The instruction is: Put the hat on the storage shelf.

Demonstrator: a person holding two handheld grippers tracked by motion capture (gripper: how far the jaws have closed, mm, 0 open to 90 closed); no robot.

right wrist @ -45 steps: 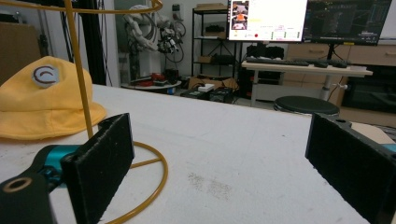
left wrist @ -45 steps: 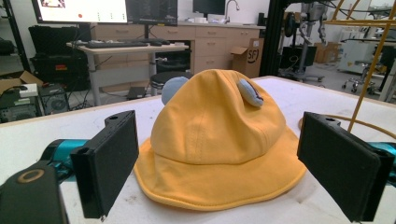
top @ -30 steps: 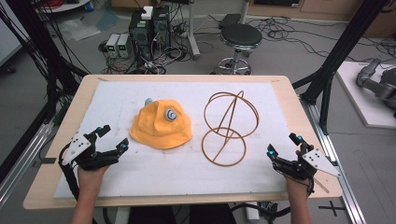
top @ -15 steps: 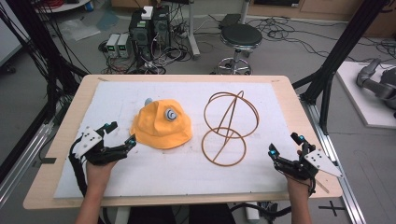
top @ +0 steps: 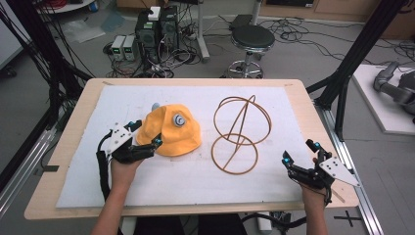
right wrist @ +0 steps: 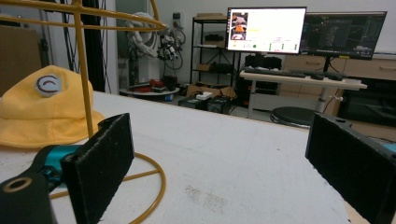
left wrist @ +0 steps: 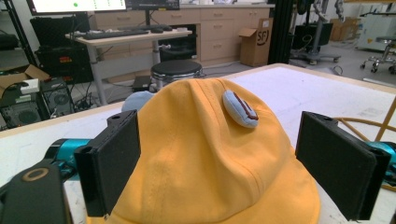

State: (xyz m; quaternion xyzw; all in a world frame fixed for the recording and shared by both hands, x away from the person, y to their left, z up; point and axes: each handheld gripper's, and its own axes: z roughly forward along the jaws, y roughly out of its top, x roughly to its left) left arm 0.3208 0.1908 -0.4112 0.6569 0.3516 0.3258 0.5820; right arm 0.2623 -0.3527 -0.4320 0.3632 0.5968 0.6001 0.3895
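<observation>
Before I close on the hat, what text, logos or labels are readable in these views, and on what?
"SF": on the brown cardboard box behind the table.
A red "C"-shaped mark, not clearly a letter: on the grey round patch of the yellow fabric bucket hat.
Monitor screens: text too small to read.

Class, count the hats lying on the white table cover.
1: the yellow hat lies left of the wire stand, between the open jaws of the left hand-held gripper.
</observation>
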